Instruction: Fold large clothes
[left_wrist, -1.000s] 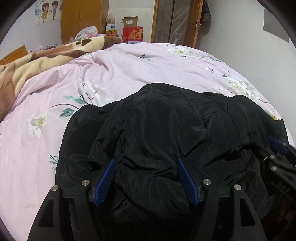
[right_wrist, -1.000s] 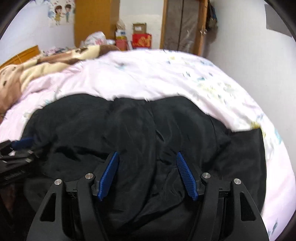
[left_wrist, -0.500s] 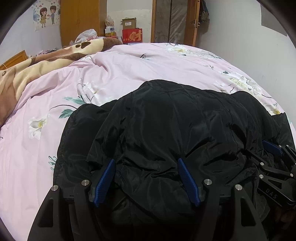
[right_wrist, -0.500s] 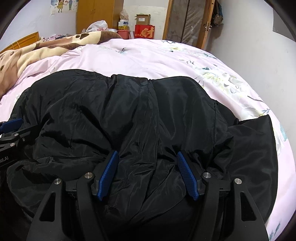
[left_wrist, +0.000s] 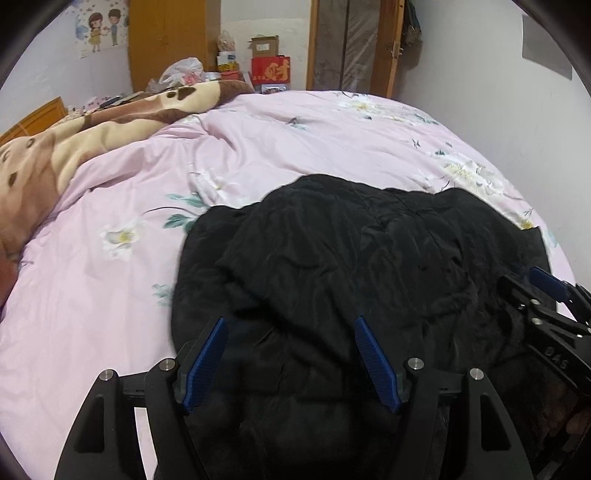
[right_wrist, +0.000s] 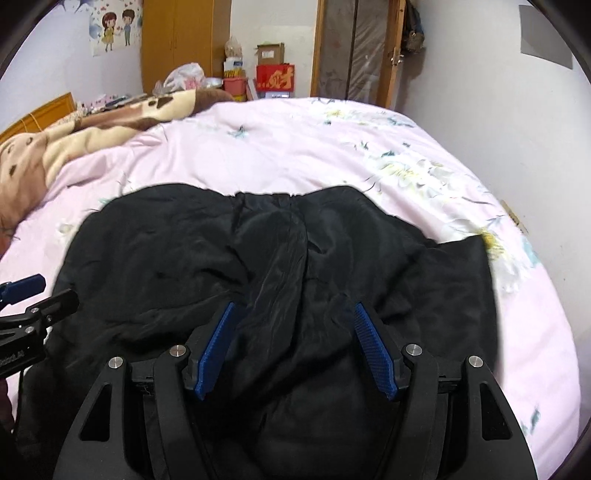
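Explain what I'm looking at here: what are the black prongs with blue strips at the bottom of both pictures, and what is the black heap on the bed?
No robot: a person carries a two-finger gripper in each hand, each with a camera looking along its fingers. One picture comes from the left gripper, the other from the right gripper. The blue strips are their pads. A black jacket lies on the pink flowered bedcover. Each gripper has a bunch of the jacket between its fingers, apparently gripping it. A brown blanket lies further off.
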